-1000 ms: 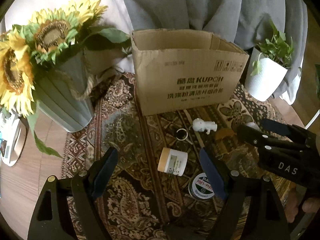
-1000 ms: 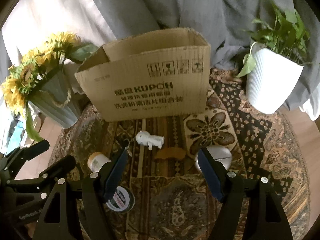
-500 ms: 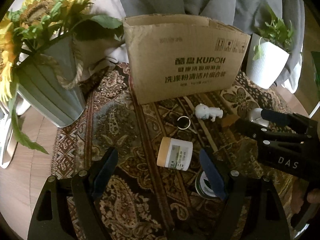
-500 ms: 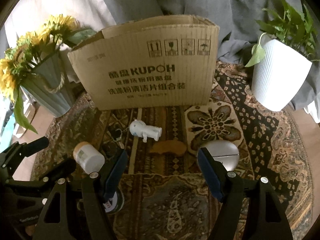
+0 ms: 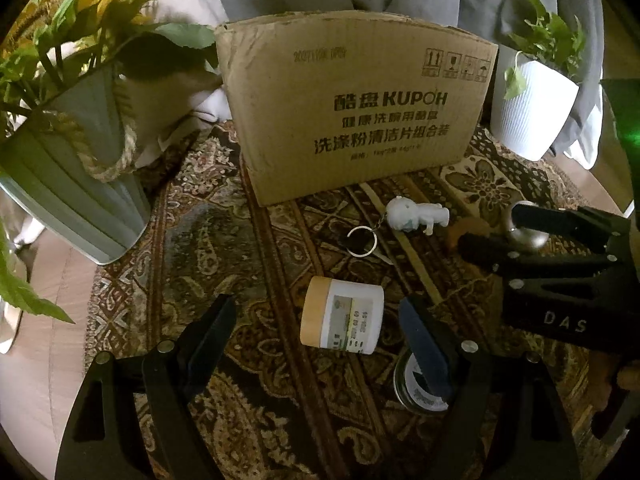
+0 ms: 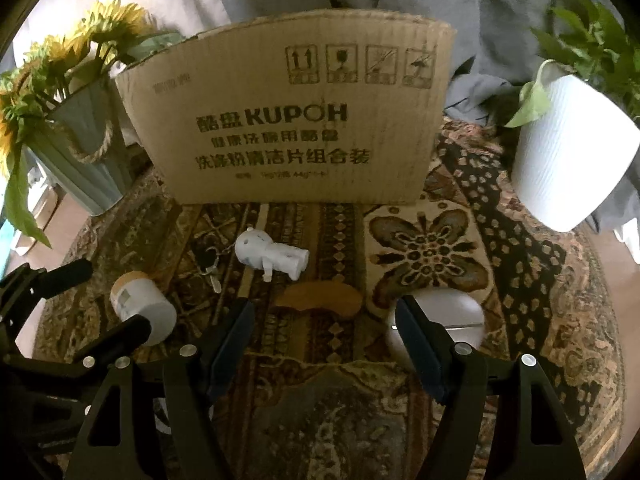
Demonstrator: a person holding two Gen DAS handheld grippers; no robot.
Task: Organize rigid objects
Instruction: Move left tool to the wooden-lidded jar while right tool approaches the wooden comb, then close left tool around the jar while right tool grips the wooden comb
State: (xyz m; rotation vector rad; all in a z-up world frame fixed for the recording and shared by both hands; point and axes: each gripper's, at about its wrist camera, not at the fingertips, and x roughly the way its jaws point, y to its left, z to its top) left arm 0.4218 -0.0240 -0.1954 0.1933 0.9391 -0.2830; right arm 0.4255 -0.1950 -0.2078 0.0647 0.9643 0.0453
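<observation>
- Jar (image 5: 342, 322) lies on its side between the left tool's (image 5: 316, 328) spread fingers, long axis crosswise, tan lid toward the left finger.
- Right tool (image 6: 324, 328) released, comb (image 6: 320, 300) just ahead.

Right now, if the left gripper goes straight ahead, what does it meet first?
Probably the jar, lying on its side between the open fingers of the left gripper. Beyond it lie the key ring and then the box; depth is unclear.

The cardboard box (image 6: 288, 120) reads "KUPOH" (with handling symbols above); the right gripper (image 5: 486, 236) reads "DAS".
</observation>
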